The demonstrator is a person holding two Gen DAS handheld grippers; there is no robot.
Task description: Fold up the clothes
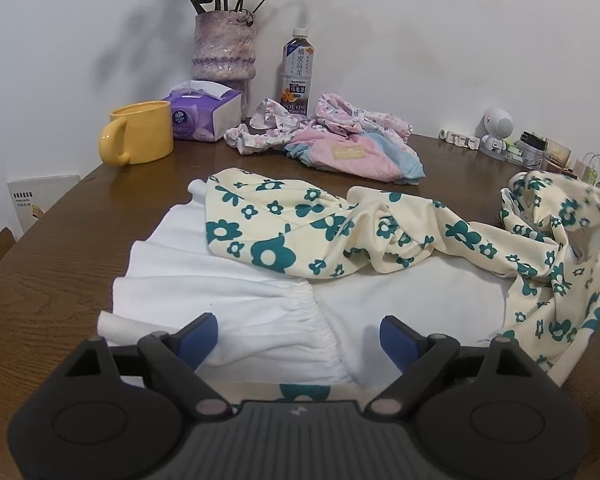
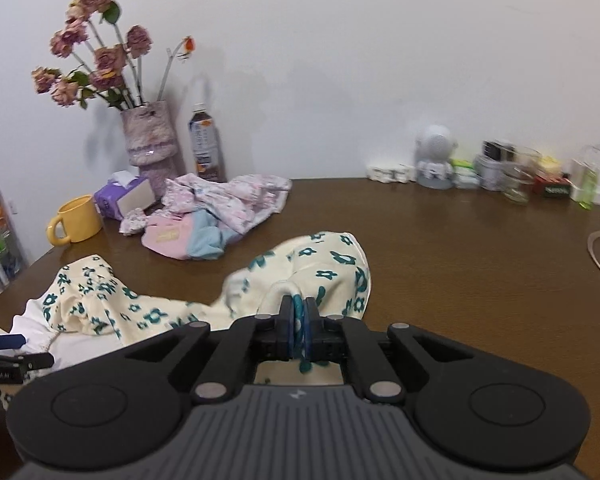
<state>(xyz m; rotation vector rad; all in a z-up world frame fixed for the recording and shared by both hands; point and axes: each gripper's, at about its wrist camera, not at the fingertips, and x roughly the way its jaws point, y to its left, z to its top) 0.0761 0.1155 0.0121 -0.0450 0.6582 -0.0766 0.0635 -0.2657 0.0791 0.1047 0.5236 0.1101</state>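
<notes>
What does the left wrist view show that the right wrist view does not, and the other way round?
Only the left wrist view shows the left gripper open over the garment's white gathered lining. Only the right wrist view shows the right gripper shut on the floral garment, plus a pale cord at the table's right edge. Both show the yellow mug, tissue box, vase of dried roses, tea bottle and the pink and blue clothes pile.

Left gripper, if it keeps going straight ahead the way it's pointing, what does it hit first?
Probably the white skirt between its open fingers; the left gripper points across it. Beyond lies the floral top, though depth is uncertain.
</notes>
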